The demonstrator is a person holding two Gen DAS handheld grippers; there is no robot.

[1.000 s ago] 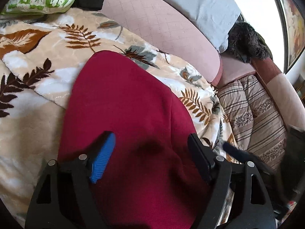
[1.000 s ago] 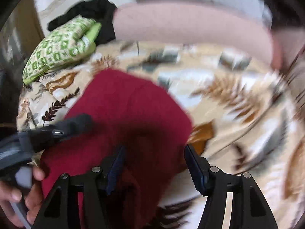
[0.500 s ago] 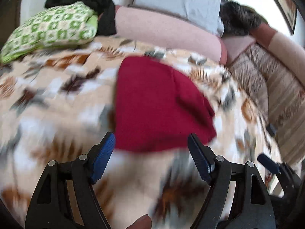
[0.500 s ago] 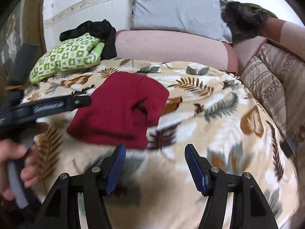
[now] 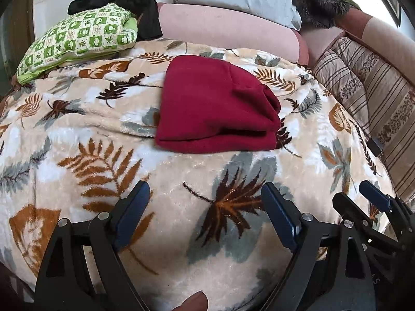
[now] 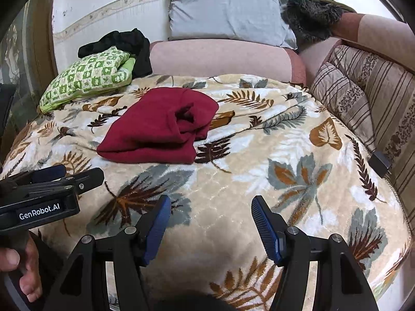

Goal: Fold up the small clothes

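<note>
A dark red garment (image 5: pixel 215 106) (image 6: pixel 160 129) lies folded in a thick stack on the leaf-patterned blanket (image 5: pixel 181 186) (image 6: pixel 259 155), toward the back of the bed. My left gripper (image 5: pixel 205 207) hovers over bare blanket well in front of it; its jaws are opening with nothing between them. In the right wrist view the left gripper (image 6: pixel 55 175) shows at the left edge, held by a hand (image 6: pixel 15 264). My right gripper (image 6: pixel 210 213) is open and empty near the blanket's front, apart from the garment. It also appears in the left wrist view, right gripper (image 5: pixel 360 197), at the lower right.
A green checked pillow (image 6: pixel 88 77) and black clothing (image 6: pixel 124 44) lie at the back left. A pink bolster (image 6: pixel 220 57), a grey pillow (image 6: pixel 228 13) and a dark furry item (image 6: pixel 308 18) line the back. A striped quilt (image 6: pixel 368 98) runs along the right.
Both grippers have drawn back from the red garment, which now lies folded and untouched farther away. The left jaws stand a little wider than before.
</note>
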